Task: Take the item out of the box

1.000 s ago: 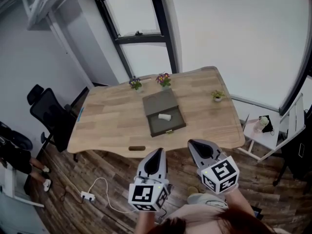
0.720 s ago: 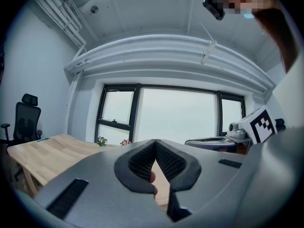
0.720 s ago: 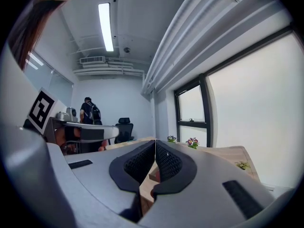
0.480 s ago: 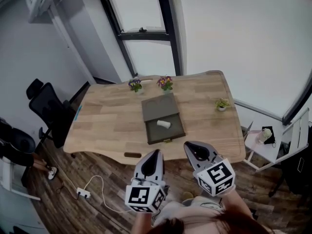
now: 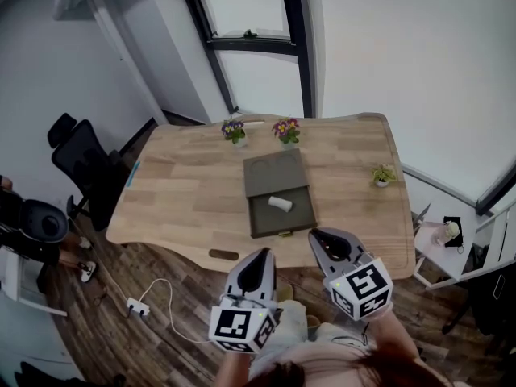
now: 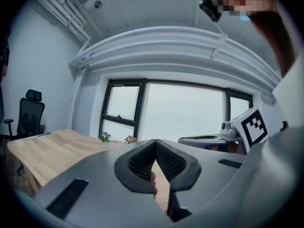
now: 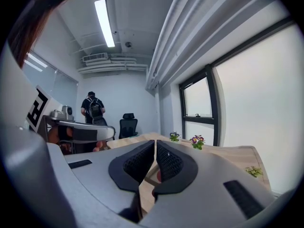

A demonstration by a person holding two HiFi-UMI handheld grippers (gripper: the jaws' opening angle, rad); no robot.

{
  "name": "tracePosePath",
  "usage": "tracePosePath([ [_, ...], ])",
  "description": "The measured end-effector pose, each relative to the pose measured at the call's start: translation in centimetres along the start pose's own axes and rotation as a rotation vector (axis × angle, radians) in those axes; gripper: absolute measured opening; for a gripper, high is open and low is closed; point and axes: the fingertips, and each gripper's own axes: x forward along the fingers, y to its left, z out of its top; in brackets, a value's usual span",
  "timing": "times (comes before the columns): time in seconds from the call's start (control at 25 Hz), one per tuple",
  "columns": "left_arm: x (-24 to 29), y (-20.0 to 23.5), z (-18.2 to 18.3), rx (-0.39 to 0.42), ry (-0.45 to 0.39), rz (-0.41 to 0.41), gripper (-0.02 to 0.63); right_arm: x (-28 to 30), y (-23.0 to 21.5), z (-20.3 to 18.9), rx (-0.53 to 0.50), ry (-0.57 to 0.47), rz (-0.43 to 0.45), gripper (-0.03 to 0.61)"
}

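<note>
Head view: left tongs (image 5: 259, 254), right tongs (image 5: 317, 235) pressed together, short of table (image 5: 185, 214) edge.

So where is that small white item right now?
In the head view, the white item lies inside the open dark box at the middle of the wooden table, two flower pots beyond it.
</note>
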Motion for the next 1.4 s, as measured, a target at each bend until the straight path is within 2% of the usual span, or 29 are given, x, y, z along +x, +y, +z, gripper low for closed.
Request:
tracePosePath([
  [0.44, 4.9, 4.5, 0.8, -0.02, -0.006, -0.014, 0.003, 6.1, -1.7, -0.9, -0.022, 0.07, 0.017, 0.003],
  [0.84, 8.0, 8.2, 0.5, -0.015, 0.011, -0.016, 0.003, 11.6, -2.7, -3.6, -0.04, 0.157, 0.048, 0.006],
  [1.4, 11.6, 12.6, -0.9, -0.053, 0.043, -0.039, 0.003, 18.6, -3.5, -8.4, -0.087, 0.311, 0.095, 0.063],
])
